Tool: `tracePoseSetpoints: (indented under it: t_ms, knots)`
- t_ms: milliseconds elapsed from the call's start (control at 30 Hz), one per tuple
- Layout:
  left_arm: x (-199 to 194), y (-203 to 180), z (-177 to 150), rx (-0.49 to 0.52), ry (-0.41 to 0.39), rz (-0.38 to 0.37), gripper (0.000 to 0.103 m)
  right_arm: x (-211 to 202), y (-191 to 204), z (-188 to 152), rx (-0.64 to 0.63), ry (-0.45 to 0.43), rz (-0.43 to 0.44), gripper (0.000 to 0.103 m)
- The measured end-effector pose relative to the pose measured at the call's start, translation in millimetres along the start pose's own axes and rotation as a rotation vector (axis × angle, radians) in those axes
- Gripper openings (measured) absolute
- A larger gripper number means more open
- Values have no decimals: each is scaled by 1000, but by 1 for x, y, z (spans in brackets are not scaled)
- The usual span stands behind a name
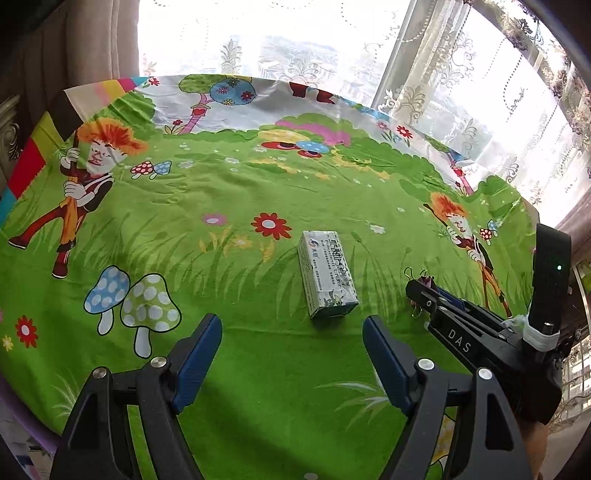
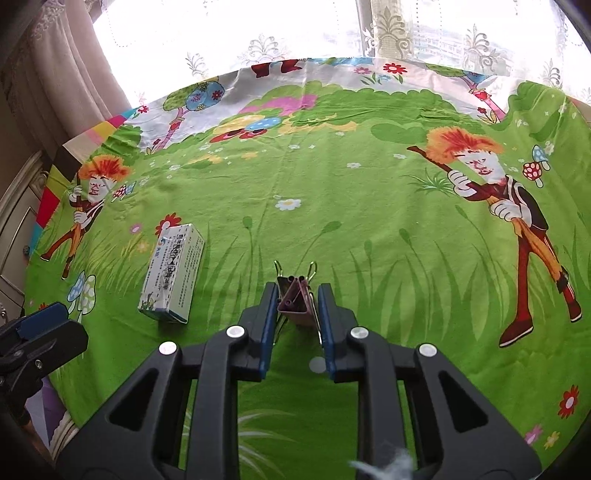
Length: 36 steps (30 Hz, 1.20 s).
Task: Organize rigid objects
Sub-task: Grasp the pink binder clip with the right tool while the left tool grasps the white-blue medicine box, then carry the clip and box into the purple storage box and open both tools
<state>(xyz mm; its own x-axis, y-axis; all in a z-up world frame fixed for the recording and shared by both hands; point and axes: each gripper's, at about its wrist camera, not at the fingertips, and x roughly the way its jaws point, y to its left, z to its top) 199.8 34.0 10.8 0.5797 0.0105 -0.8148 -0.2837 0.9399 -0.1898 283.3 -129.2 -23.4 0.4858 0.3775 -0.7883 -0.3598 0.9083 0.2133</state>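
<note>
The box (image 1: 328, 274) lies dead ahead of the wide-open, empty left claw (image 1: 291, 332) — long axis pointing away — while the right claw (image 2: 297, 302) pinches a binder clip (image 2: 295, 299).

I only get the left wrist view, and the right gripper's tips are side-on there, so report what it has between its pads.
Observer: The right gripper is shut on a small maroon metal binder clip; both blue pads press its sides.
Operator: Give me the clip's orientation.
Observer: Its silver wire handles point away from the gripper, toward the window.
Operator: Now place the white box against it.
Observer: The white cardboard box lies left of the clip, apart from it, flat on the green cartoon-print tablecloth.
</note>
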Motion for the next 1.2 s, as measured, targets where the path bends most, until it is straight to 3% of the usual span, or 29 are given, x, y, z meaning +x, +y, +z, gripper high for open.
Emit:
tracePoseSetpoints:
  t_ms: [300,467,1200]
  knots:
    - [43,-22,15,7,38,40,65,1,-2,0,1,1,8,26]
    - [63,-26,16,46,48,77,37,1,-4,-1,8,-1,20,26]
    - [40,-7,-5,17,25,55,35,-2,8,-3,-47,0,-1,25]
